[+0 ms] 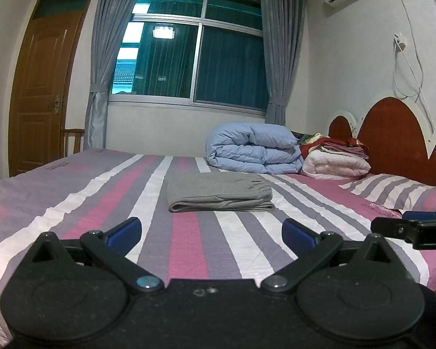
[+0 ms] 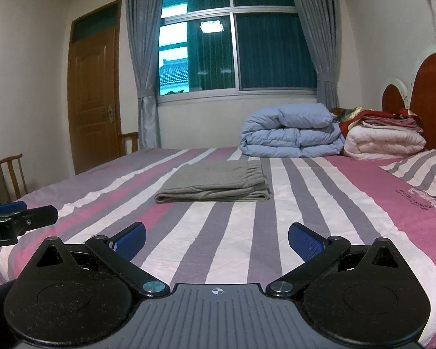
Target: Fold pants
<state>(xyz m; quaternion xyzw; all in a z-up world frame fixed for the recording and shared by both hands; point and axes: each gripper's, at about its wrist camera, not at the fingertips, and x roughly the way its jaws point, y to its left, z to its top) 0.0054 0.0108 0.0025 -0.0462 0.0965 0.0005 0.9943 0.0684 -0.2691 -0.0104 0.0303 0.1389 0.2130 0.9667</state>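
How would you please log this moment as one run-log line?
pants: grey, folded, flat on striped bed | left gripper: open, empty, short of pants | right gripper: open, empty, short of pants | stage: fold looks done

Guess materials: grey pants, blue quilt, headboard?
Grey pants: soft matte knit, probably cotton jersey; limp folds, gathered waistband. Blue quilt: padded, smooth slightly shiny shell, puffy rolls. Headboard: looks like reddish-brown wood or veneer with white trim; uncertain.

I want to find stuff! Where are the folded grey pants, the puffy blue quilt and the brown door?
Folded grey pants (image 1: 218,192): left wrist view, top layer's middle.
Puffy light-blue folded quilt (image 1: 254,149): left wrist view, front folds.
Brown wooden door (image 2: 94,99): right wrist view, middle panel.
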